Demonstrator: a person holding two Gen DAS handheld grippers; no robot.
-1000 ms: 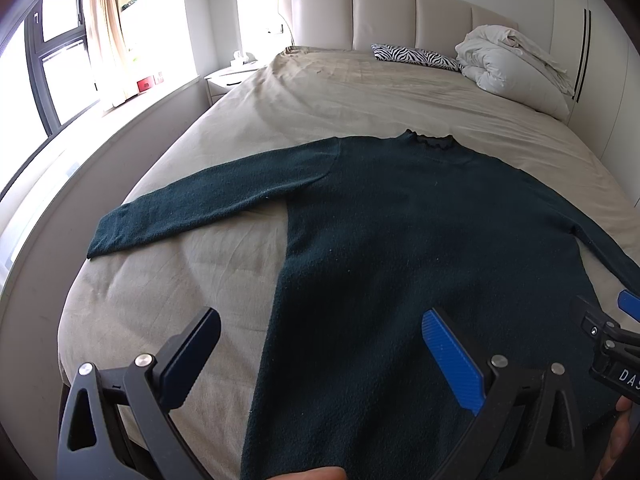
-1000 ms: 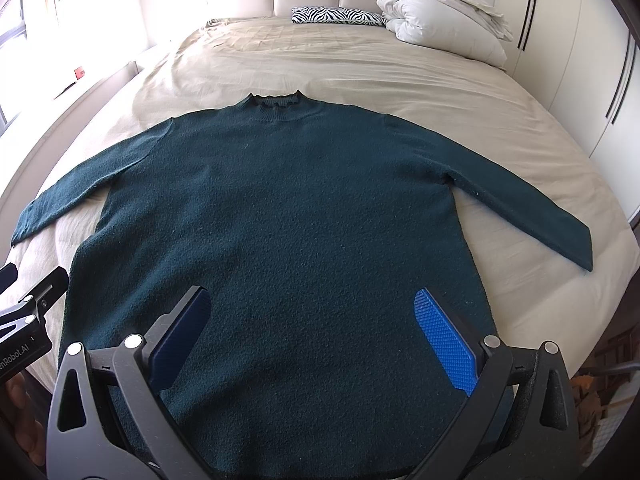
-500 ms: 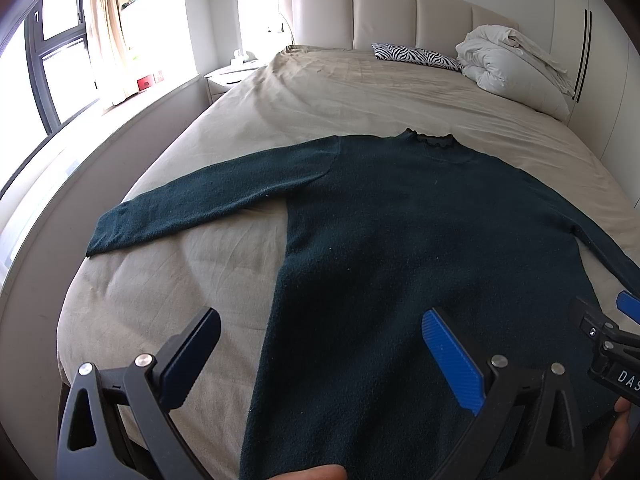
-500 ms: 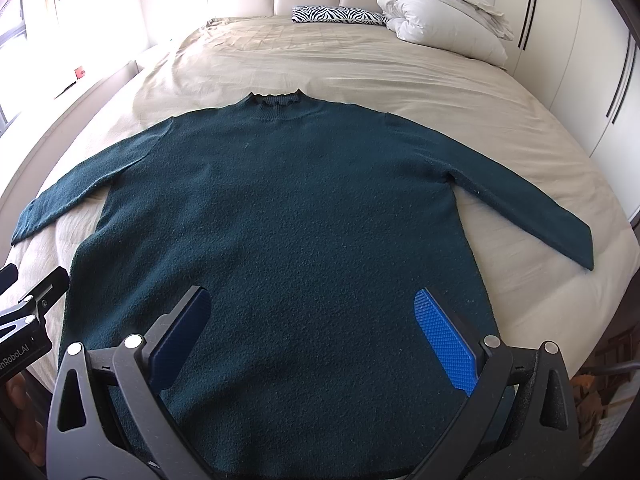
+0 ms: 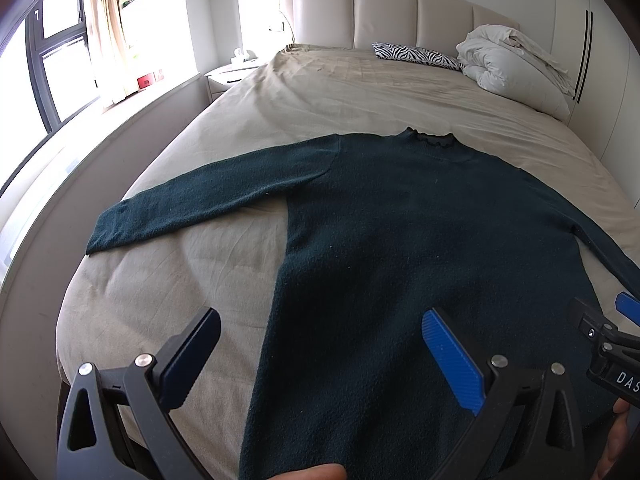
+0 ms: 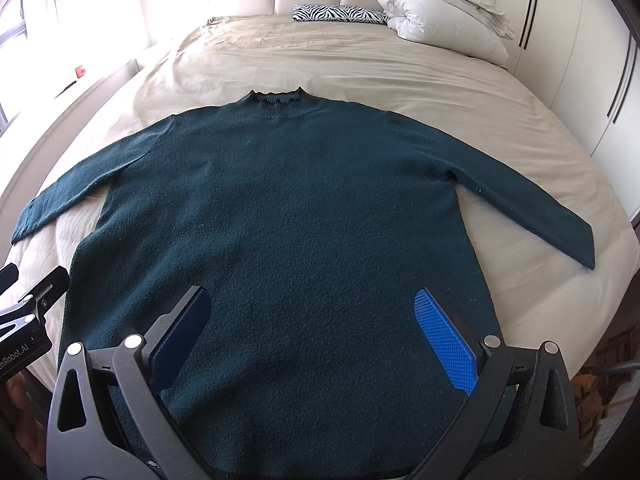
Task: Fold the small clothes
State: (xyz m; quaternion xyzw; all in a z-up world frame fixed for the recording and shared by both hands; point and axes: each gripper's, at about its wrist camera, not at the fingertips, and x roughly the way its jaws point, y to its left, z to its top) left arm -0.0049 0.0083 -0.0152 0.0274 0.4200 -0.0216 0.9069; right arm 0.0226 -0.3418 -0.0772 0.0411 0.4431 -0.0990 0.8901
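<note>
From the left wrist view, the left gripper (image 5: 320, 354) hovers over the foot edge of the bed (image 5: 360, 84), its jaws spread wide and holding nothing. A dark green sweater (image 5: 400, 240) lies flat on the beige sheet near that foot edge, collar pointing to the headboard (image 5: 400, 12), one sleeve stretched toward the bed's left edge. The left side seam of the sweater lies between the jaws. A zebra-print pillow (image 5: 416, 54) and a bundled white duvet (image 5: 516, 68) sit at the head end.

From the right wrist view, the right gripper (image 6: 312, 336) hangs above the sweater's (image 6: 280, 220) hem, jaws wide apart and empty. Both sleeves lie spread out toward the side edges of the bed (image 6: 360, 64).
</note>
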